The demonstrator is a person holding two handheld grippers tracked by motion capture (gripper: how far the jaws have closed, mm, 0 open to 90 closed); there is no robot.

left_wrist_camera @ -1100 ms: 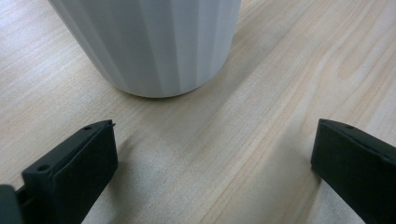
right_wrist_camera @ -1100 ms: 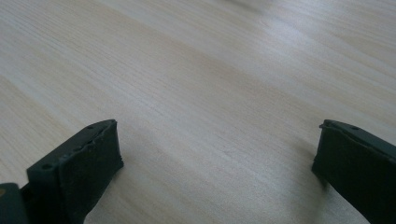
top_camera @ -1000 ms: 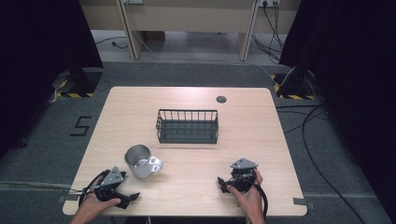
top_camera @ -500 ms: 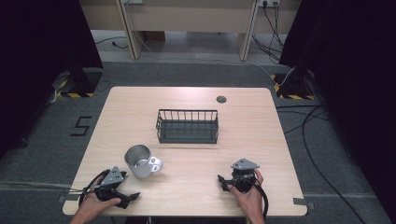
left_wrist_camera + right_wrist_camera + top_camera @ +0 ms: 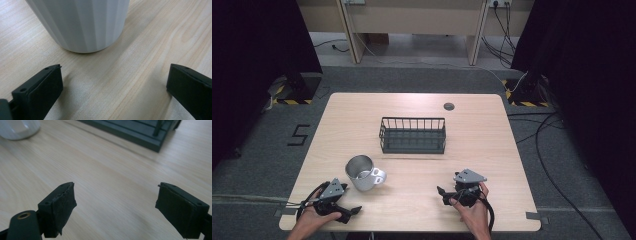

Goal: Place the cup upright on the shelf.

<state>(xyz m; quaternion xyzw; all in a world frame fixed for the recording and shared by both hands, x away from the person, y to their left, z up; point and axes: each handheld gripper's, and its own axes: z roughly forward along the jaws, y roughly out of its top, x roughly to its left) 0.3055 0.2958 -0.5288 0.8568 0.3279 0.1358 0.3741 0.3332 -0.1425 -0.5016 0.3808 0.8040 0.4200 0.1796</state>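
1. Resting both tools low near the front edge of the counter (image 5: 362, 110), I had the left tool (image 5: 343, 210) spread wide and holding nothing, its jaws well apart in the left gripper view.
2. I kept the right tool (image 5: 451, 197) wide too and empty; in the right gripper view its jaws framed bare wood, with the wire basket (image 5: 140, 132) farther ahead.
3. My mug (image 5: 361, 173) stood upright just beyond the left tool, handle pointing toward the middle of the counter, apart from the jaws.
4. In the left gripper view the mug's ribbed wall (image 5: 80, 25) sat close ahead between the jaws, which I judged was why I held that tool low and open: it was lined up for a grasp around the body.
5. I judged the basket (image 5: 413, 135), mid-counter and empty, the likely place for the mug.
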